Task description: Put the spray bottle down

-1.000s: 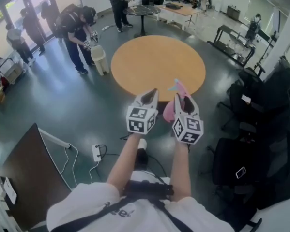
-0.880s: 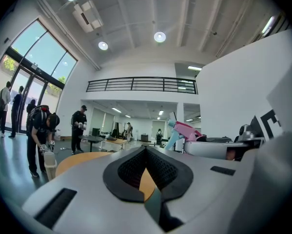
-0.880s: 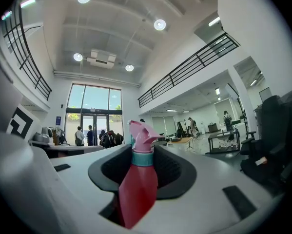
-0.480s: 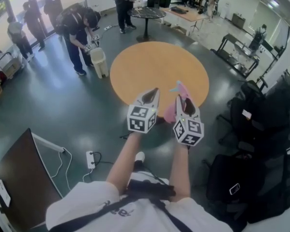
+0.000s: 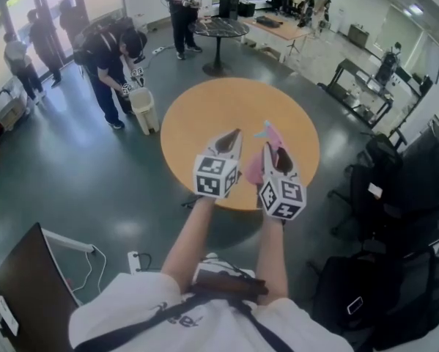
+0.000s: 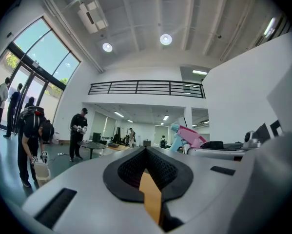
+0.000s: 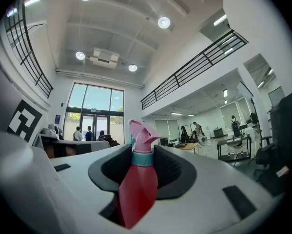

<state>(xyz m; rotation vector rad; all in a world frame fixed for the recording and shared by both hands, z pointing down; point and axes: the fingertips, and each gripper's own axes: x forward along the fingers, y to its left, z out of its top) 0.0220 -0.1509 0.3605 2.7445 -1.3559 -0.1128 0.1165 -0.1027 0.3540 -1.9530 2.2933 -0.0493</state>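
In the head view my right gripper (image 5: pixel 275 144) is shut on a pink spray bottle (image 5: pixel 257 166), whose pink and teal nozzle (image 5: pixel 269 131) rises ahead of the jaws. The right gripper view shows the bottle (image 7: pixel 138 184) upright, clamped between the dark pads (image 7: pixel 171 172) with its neck at the jaw tips. My left gripper (image 5: pixel 230 135) runs beside it on the left, shut with nothing held; its tips (image 6: pixel 146 149) meet in the left gripper view, where the bottle's nozzle (image 6: pixel 186 136) shows at the right. Both grippers hover over the near part of a round orange table (image 5: pixel 219 108).
A person bends over a white bin (image 5: pixel 145 109) left of the table, with other people behind. A small dark round table (image 5: pixel 220 28) stands beyond. Black chairs (image 5: pixel 395 196) crowd the right side. A dark board (image 5: pixel 28 284) and a power strip (image 5: pixel 135 259) lie at lower left.
Both grippers, with the bottle, have come forward: they were short of the orange table's near edge and are now over it. The grip on the bottle is unchanged.
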